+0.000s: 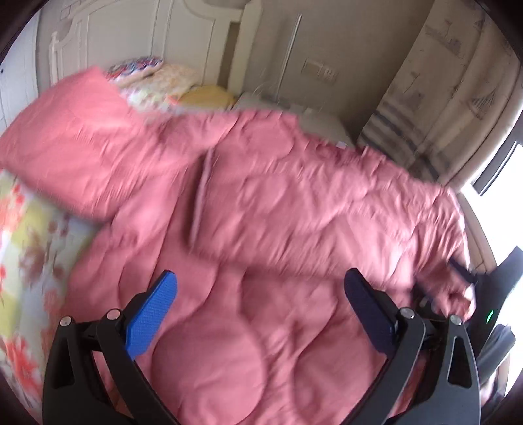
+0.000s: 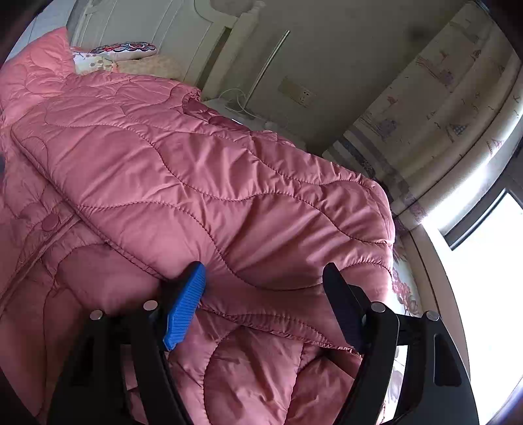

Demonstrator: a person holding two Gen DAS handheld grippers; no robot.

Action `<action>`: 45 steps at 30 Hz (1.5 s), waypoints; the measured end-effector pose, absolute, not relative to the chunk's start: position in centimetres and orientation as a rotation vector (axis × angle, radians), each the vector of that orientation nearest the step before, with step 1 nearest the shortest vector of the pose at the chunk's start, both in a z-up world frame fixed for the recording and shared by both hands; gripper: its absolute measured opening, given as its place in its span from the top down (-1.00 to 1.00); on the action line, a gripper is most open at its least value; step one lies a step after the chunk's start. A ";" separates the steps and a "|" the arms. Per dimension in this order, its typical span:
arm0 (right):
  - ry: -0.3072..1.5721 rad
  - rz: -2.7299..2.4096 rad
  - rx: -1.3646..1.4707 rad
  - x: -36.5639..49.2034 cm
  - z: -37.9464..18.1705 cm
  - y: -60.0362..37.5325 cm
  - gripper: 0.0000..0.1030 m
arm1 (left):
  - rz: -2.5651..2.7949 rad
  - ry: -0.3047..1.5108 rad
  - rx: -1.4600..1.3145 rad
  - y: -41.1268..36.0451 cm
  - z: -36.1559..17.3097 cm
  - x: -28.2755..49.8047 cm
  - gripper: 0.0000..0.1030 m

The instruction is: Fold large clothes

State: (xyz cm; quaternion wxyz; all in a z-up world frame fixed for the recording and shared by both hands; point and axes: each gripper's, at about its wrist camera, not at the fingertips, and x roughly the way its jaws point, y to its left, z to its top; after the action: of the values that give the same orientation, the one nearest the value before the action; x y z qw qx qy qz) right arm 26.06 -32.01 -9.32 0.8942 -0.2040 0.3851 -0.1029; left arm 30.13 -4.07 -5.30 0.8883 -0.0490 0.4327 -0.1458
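Lying on the bed: pink quilted coat [image 2: 183, 170], spread over a floral bedsheet [image 1: 36, 242], wavy stitching across the padding.
Sleeves: one sleeve folded across the coat's front toward the window side, seen in both views; the other sleeve [image 1: 72, 144] stretched out toward the headboard side.
Front opening: placket with round snap buttons [image 2: 50, 224], running diagonally at the left of the right wrist view.
Left gripper [image 1: 261, 300]: jaws spread wide, hovering over the coat's lower body, nothing between the pads, blue pad on the left finger, dark pad on the right; view blurred.
Right gripper [image 2: 264, 287]: jaws wide apart, straddling a thick fold of the folded sleeve; blue pad touching or just beside the fabric, dark pad apart from it, no pinch visible.
Behind the coat: patterned pillows [image 2: 124, 49] at a white headboard [image 2: 153, 23].
Beside the bed: white nightstand [image 2: 248, 117] with cables, wall socket [image 2: 299, 93] above.
Window side: printed curtain [image 2: 434, 108], bright window [image 2: 490, 255].
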 end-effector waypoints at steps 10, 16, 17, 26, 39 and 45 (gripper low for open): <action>0.840 -0.119 -0.201 25.1 -8.1 -35.8 -0.46 | -0.291 0.931 0.179 -10.1 -10.4 35.6 -0.96; 0.711 -0.063 0.061 24.3 -2.7 -43.5 -0.20 | -0.279 0.915 0.190 -10.0 -10.7 35.6 -0.96; 0.677 -0.065 0.107 24.6 -1.8 -45.2 -0.18 | -0.274 0.911 0.183 -10.0 -10.7 35.4 -0.96; 0.908 -0.012 0.074 31.6 -7.9 -47.4 -0.02 | -0.289 0.902 0.153 -9.7 -10.4 35.1 -0.96; 0.974 -0.046 0.093 37.5 -7.0 -49.3 0.01 | -0.292 0.900 0.142 -9.6 -10.3 35.1 -0.96; 0.924 -0.130 0.083 37.8 -5.0 -50.1 -0.02 | -0.289 0.899 0.143 -9.7 -10.3 35.2 -0.96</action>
State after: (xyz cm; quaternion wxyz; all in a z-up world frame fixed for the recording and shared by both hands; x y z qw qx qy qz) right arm 37.76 -50.14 -5.02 0.8924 0.0401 0.4452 -0.0627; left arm 35.22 -9.71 -10.35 0.8882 0.0689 0.4324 -0.1391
